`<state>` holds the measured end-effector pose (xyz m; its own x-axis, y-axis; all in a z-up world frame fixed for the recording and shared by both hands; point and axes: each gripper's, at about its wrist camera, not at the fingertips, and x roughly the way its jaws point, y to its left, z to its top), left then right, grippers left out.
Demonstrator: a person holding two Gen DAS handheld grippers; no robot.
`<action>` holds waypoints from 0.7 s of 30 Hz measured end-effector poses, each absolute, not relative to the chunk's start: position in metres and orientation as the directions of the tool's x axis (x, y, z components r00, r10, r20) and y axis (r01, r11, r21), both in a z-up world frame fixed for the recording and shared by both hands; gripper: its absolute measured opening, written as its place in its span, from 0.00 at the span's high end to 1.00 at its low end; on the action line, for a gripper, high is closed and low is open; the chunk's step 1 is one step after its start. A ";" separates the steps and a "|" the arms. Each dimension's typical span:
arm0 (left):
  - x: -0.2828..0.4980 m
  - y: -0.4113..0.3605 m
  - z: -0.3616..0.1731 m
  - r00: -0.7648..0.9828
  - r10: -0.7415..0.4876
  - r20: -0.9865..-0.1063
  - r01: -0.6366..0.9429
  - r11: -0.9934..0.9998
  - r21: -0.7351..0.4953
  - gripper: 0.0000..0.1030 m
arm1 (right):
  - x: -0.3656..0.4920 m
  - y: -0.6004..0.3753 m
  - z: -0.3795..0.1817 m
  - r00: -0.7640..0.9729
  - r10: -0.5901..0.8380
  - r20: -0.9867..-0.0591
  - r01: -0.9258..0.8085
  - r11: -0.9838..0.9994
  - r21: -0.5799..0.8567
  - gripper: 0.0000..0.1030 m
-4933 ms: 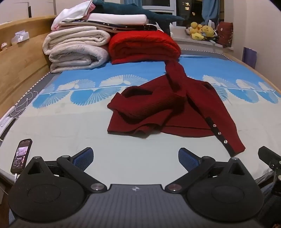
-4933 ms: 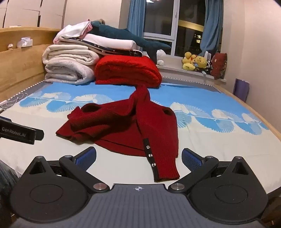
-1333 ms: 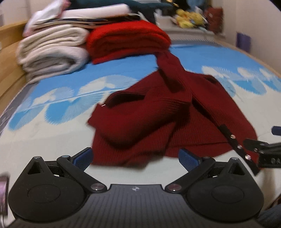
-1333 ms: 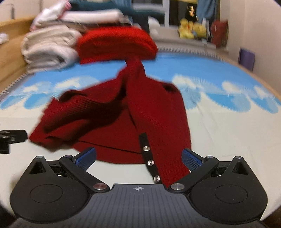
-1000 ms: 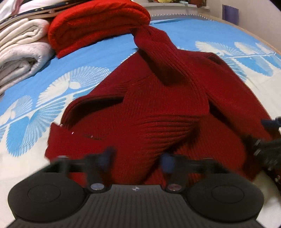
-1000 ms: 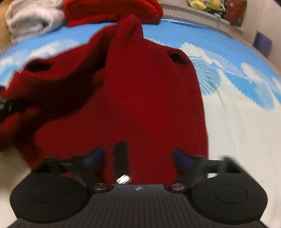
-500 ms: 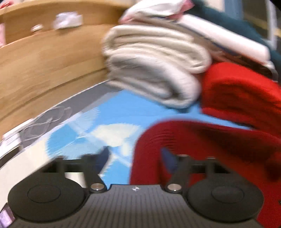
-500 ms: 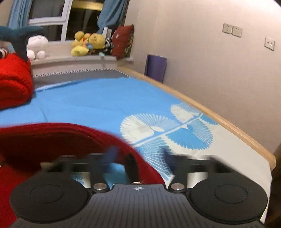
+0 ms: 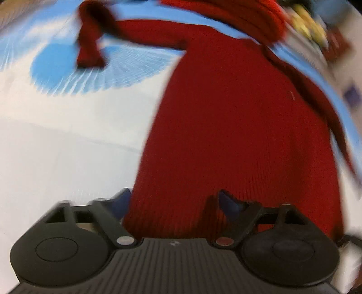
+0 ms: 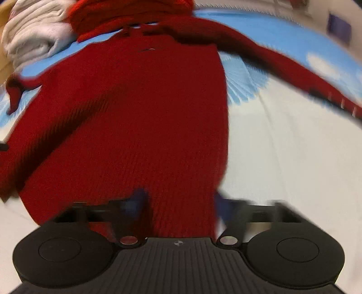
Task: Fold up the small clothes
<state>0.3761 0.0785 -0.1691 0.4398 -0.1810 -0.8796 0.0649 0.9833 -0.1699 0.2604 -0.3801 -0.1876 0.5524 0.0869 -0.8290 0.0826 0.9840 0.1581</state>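
No legible writing; both grippers' fingers just closing, part-open, dark red cardigan hem between them.

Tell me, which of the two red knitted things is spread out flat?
The dark red cardigan, lying open on the bedsheet, sleeves stretched sideways. The brighter red knit behind it is folded thick, beside the white bedding.
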 end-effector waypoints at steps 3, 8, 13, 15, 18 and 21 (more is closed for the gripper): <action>0.367 0.074 -0.155 0.449 -0.159 -0.879 0.076 0.987 -0.140 0.81 | 0.256 -0.387 -0.177 0.542 0.084 -0.836 0.164 0.965 0.203 0.81; 0.335 0.084 -0.123 0.506 -0.154 -0.849 0.077 0.988 -0.133 0.83 | 0.214 -0.394 -0.143 0.612 0.055 -0.789 0.234 0.940 0.247 0.83; 0.283 0.108 -0.117 0.477 -0.160 -0.864 0.076 0.987 -0.141 0.84 | 0.156 -0.413 -0.131 0.644 0.119 -0.756 0.229 0.913 0.338 0.83; 0.252 0.111 -0.123 0.454 -0.152 -0.878 0.081 0.988 -0.129 0.84 | 0.131 -0.412 -0.139 0.625 0.136 -0.769 0.211 0.919 0.334 0.83; 0.216 0.109 -0.139 0.403 -0.151 -0.903 0.089 0.988 -0.126 0.84 | 0.117 -0.406 -0.160 0.560 0.100 -0.823 0.214 0.942 0.260 0.83; 0.188 0.104 -0.143 0.406 -0.161 -0.899 0.114 0.986 -0.125 0.84 | 0.108 -0.418 -0.163 0.540 0.085 -0.837 0.241 0.938 0.251 0.83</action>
<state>0.1883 0.1036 -0.1426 0.4065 -0.1612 -0.8993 0.1140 0.9856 -0.1251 0.1077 -0.4182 -0.1625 0.5399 0.0854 -0.8374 0.2408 0.9376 0.2509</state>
